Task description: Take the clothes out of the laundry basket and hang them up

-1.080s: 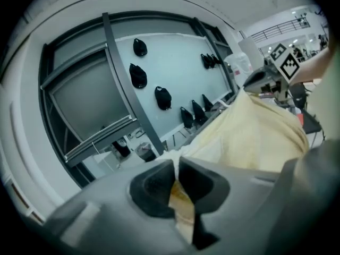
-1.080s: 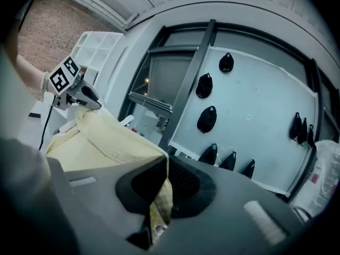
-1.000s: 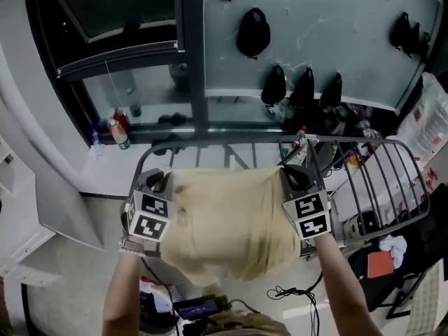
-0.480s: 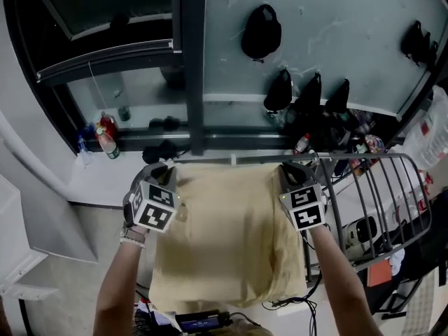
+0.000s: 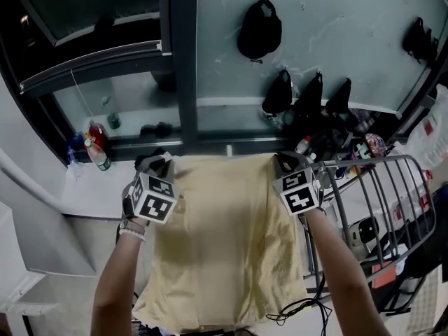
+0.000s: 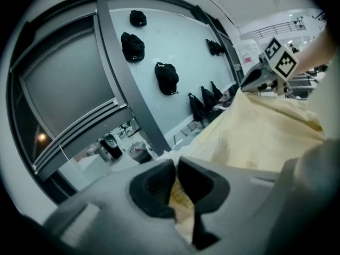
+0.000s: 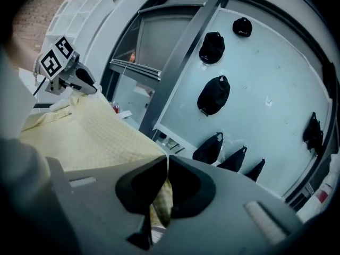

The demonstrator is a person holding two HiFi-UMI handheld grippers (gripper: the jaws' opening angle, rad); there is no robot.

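A pale yellow garment hangs spread out flat between my two grippers in the head view. My left gripper is shut on its top left corner, and the yellow cloth shows pinched between the dark pads. My right gripper is shut on the top right corner, with the cloth caught between its pads. The garment's top edge runs level between them, and its lower hem drops toward the floor. The laundry basket is hidden from every view.
A metal drying rack stands at the right, beside my right arm. Ahead is a pale wall with several black caps hung on it, and a dark pillar. Bottles sit on a ledge at the left.
Both grippers have carried the garment forward toward the wall and pillar, and the cloth now hangs longer and flatter. The drying rack has slid to the right of the view.
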